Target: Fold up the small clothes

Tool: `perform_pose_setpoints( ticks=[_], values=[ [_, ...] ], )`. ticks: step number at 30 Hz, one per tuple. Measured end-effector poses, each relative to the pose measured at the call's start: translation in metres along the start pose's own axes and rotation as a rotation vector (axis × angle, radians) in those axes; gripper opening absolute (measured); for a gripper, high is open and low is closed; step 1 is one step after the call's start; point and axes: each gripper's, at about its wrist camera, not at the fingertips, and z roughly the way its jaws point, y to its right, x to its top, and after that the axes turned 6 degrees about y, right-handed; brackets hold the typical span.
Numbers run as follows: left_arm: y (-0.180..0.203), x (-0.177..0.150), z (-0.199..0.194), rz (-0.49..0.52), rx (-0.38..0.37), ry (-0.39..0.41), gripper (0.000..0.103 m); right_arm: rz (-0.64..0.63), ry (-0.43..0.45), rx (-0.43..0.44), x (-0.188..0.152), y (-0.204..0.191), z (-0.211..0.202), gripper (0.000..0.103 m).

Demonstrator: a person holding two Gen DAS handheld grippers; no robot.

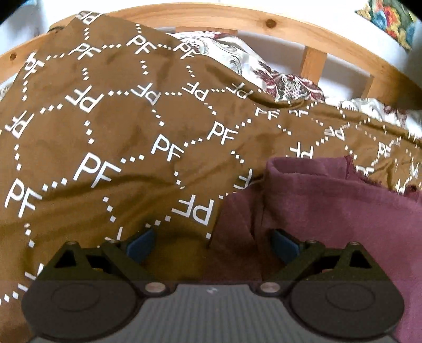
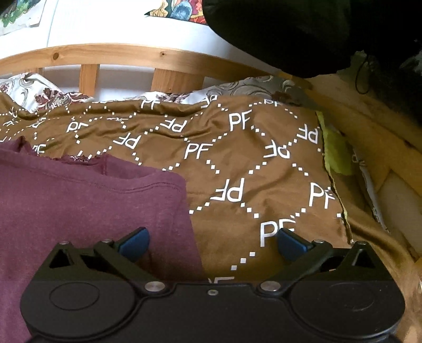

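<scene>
1. Far left: brown bedspread (image 1: pixel 110 126) printed with white "PF" letters and dotted diamonds, rumpled, covering most of the bed.
2. Behind it: curved pine bed rail (image 1: pixel 237 19) with upright slats, and a floral pillow (image 1: pixel 263 71) tucked against the rail.
3. Left gripper (image 1: pixel 212 244): spread wide, blue pads apart, nothing clamped; maroon cloth edge and brown bedspread lying between the pads.
4. Centre: maroon garment (image 2: pixel 79 200), lying on the bedspread, partly folded, a stitched hem running across its top layer.
5. Right gripper (image 2: pixel 212 244): fully parted, gripping nothing; left pad above the maroon garment's corner, right pad above the bedspread.
6. Far right: yellow-green cloth (image 2: pixel 336 150) at the bedspread's edge, beside the wooden frame.
</scene>
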Motion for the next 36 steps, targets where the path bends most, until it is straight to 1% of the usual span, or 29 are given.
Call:
perform_pose_setpoints(
  ticks=[4,7,8,9,15,18,22,24,27,29,31,33,36],
  values=[
    [-0.010,0.002,-0.004,-0.088,-0.051,-0.009,0.102,0.032,0.042,-0.002,0.003,0.008,-0.011,0.102],
    [-0.017,0.002,-0.006,-0.145,-0.096,-0.029,0.102,0.077,0.089,-0.013,0.007,0.017,-0.026,0.102],
    [-0.018,0.001,-0.008,-0.155,-0.099,-0.029,0.102,0.095,0.111,-0.022,0.009,0.021,-0.032,0.102],
    [-0.019,0.001,-0.010,-0.158,-0.098,-0.013,0.102,0.110,0.131,-0.030,0.010,0.025,-0.038,0.102],
    [-0.022,-0.004,-0.045,-0.129,-0.089,0.063,0.102,0.213,0.239,-0.078,0.012,0.049,-0.073,0.102],
    [-0.023,-0.008,-0.071,-0.094,-0.082,0.119,0.102,0.259,0.264,-0.088,0.010,0.056,-0.086,0.102],
    [-0.028,-0.019,-0.111,-0.045,-0.063,0.204,0.102,0.277,0.274,-0.102,0.007,0.058,-0.102,0.102],
    [-0.031,-0.028,-0.128,-0.036,-0.067,0.222,0.102,0.282,0.280,-0.097,0.005,0.056,-0.112,0.102],
    [-0.033,-0.040,-0.143,-0.021,-0.064,0.221,0.102,0.282,0.284,-0.069,0.001,0.049,-0.127,0.102],
    [-0.031,-0.047,-0.152,0.001,-0.047,0.210,0.102,0.268,0.297,-0.042,-0.001,0.040,-0.138,0.102],
    [-0.031,-0.054,-0.161,0.008,-0.048,0.203,0.102,0.245,0.311,-0.017,-0.002,0.031,-0.148,0.102],
    [-0.030,-0.060,-0.165,0.002,-0.062,0.190,0.102,0.219,0.325,0.013,-0.004,0.020,-0.159,0.102],
    [-0.029,-0.065,-0.163,0.007,-0.088,0.147,0.102,0.161,0.335,0.068,-0.005,0.002,-0.170,0.102]
  ],
)
